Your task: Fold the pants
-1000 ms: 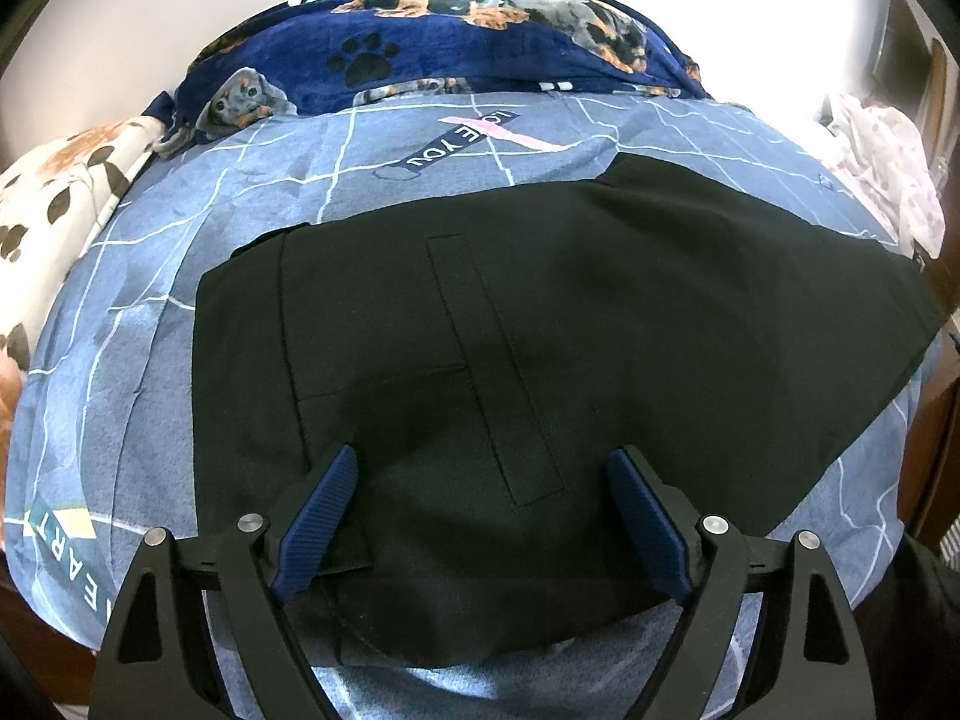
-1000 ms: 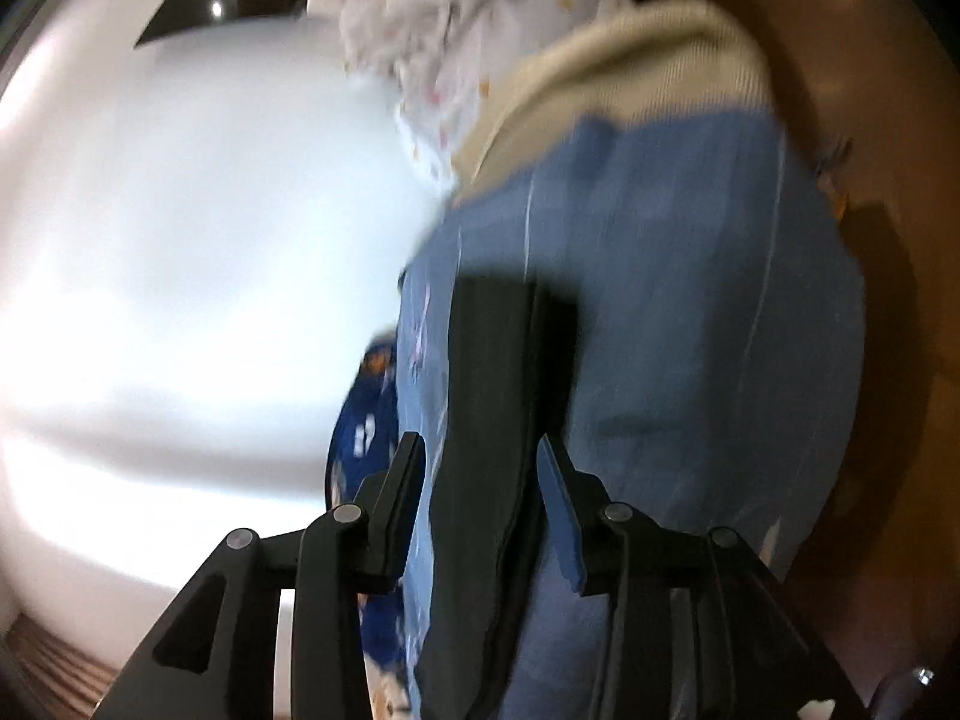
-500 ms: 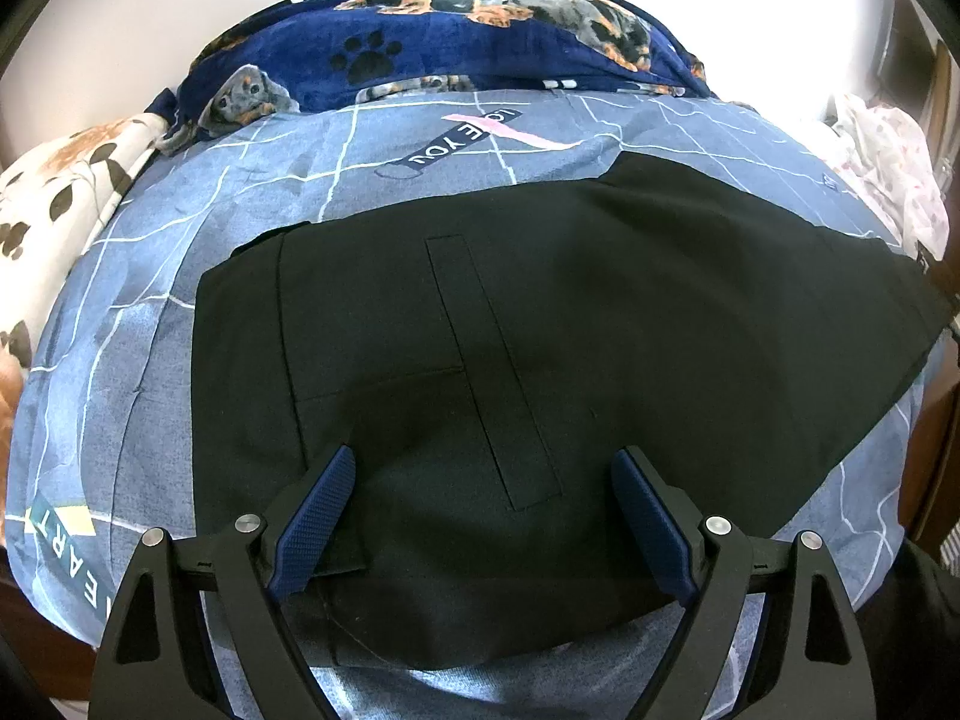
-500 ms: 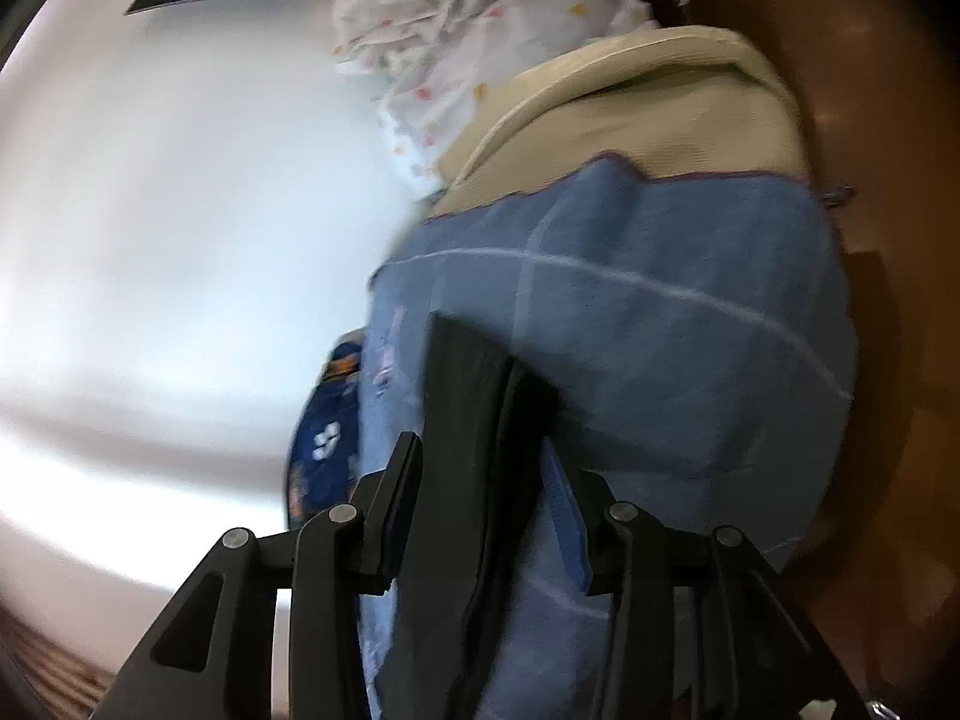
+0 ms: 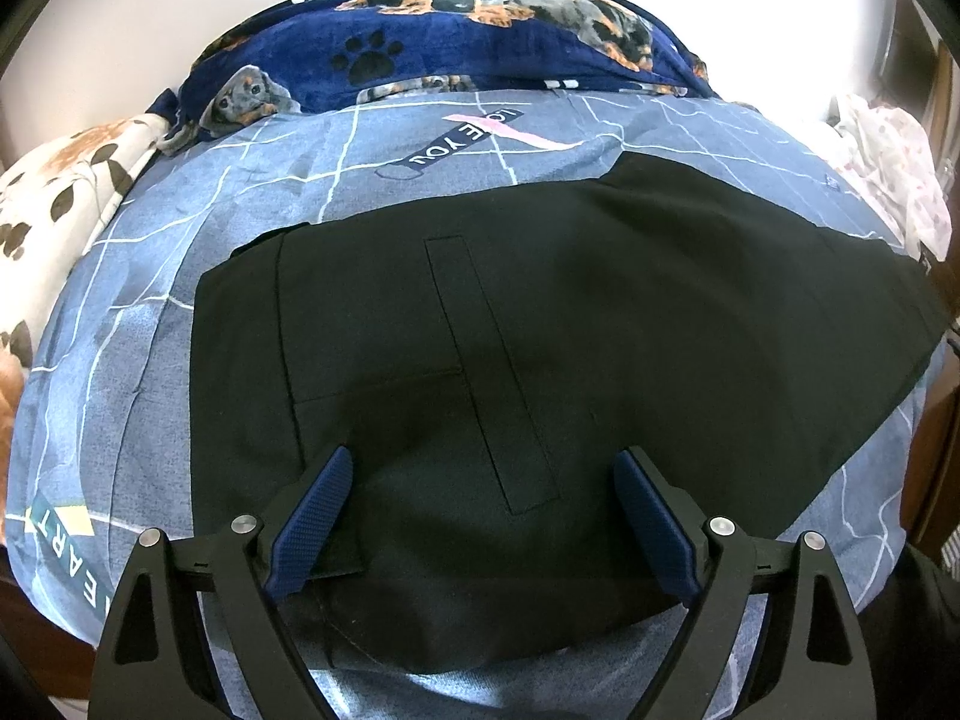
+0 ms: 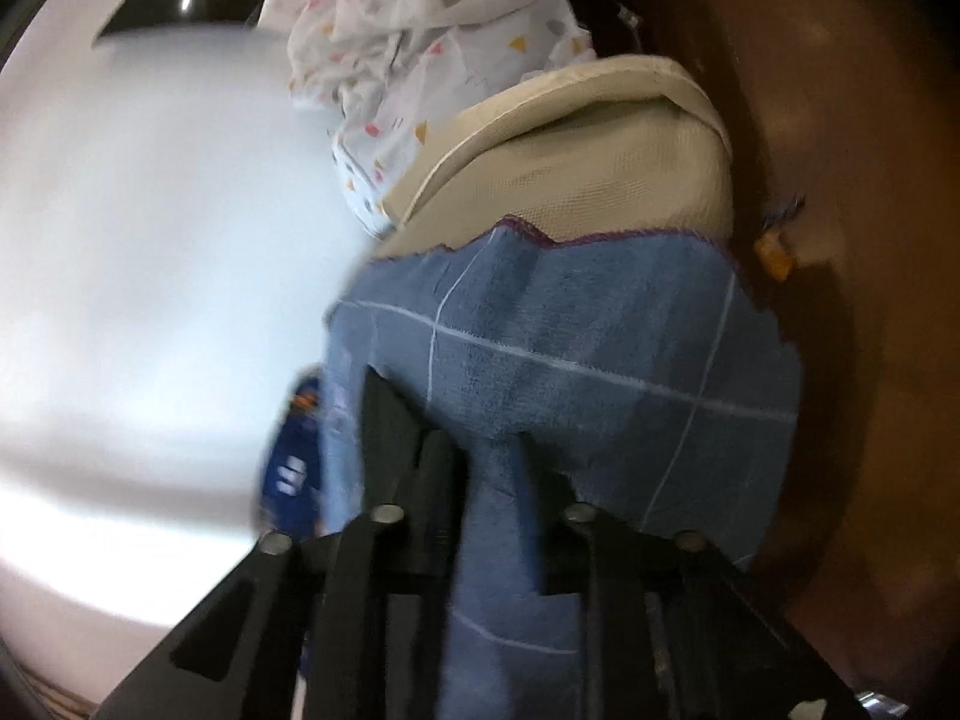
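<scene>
— Black pants [image 5: 540, 330] lie flat on the blue bedsheet [image 5: 120, 312]; the left gripper [image 5: 480, 510] hovers over their near edge, jaws wide, pinching nothing.
— And the right gripper [image 6: 480, 480]?
— Closing at the pants' right end, fabric between its jaws; blurred. Dog-print blanket [image 5: 480, 42] lies farthest back

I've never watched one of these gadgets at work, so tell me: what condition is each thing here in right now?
black pants: spread flat on the bed, not yet folded over.
blue sheet: lying under the pants.
left tongs: wide open above the pants, gripping nothing.
right tongs: closing at the pants' dark edge; the blur hides whether they pinch it.
dotted white cloth: crumpled in a heap.
</scene>
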The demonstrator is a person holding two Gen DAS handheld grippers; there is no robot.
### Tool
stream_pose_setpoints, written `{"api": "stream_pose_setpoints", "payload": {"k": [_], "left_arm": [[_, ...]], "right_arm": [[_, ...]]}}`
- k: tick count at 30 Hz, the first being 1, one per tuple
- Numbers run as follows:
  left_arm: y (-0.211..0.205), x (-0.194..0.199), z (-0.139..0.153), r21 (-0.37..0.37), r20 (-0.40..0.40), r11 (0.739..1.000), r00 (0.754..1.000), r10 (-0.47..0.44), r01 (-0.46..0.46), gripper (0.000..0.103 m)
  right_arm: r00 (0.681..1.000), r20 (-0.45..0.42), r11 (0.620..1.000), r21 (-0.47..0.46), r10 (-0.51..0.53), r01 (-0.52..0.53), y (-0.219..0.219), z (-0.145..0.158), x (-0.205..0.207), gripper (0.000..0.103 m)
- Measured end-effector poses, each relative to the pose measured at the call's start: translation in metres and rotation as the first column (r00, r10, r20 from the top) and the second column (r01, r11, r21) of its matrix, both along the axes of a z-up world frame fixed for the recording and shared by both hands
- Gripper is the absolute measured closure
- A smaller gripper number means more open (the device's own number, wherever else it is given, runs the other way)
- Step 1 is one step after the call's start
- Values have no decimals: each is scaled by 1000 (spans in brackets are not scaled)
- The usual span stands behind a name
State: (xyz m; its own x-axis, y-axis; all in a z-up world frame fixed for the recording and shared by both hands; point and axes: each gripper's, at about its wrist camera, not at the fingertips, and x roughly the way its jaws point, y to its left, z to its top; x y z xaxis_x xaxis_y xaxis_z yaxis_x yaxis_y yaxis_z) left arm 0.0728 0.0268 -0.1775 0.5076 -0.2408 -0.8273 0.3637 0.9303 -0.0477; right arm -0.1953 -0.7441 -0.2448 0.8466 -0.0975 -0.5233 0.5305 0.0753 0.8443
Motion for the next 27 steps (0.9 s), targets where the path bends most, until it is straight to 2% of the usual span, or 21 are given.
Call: {"api": "stream_pose_setpoints", "payload": {"k": [5, 7, 12, 14, 18, 21, 24, 26, 27], "left_arm": [[0, 0, 0, 0, 0, 1000, 1000, -2, 2, 14], [0, 0, 0, 1, 1, 1000, 1000, -1, 1, 14], [0, 0, 0, 1, 1, 1000, 1000, -3, 3, 13], [1, 1, 0, -1, 0, 1000, 1000, -3, 3, 13], [1, 1, 0, 3, -2, 1000, 1000, -4, 4, 13], [3, 2, 1, -1, -5, 1000, 1000, -4, 4, 13], [4, 2, 1, 5, -3, 1000, 1000, -4, 4, 12], [4, 2, 1, 2, -4, 1000, 1000, -3, 3, 12], [4, 2, 1, 1, -4, 1000, 1000, -3, 3, 12]], "right_arm": [[989, -137, 990, -118, 63, -80, 4, 23, 23, 87], [984, -156, 983, -149, 88, -111, 6, 33, 33, 86], [977, -176, 983, -116, 118, -139, 4, 31, 40, 79], [974, -196, 985, -105, 117, -140, 4, 28, 39, 71], [977, -168, 990, -42, 129, -137, 6, 14, 35, 70], [983, -169, 995, -54, 76, -86, 7, 13, 25, 70], [985, -138, 993, -30, 106, -111, 6, 8, 27, 71], [983, -136, 989, -57, 126, -134, 7, 14, 31, 86], [980, -146, 985, -78, 139, -151, 9, 18, 34, 86]]}}
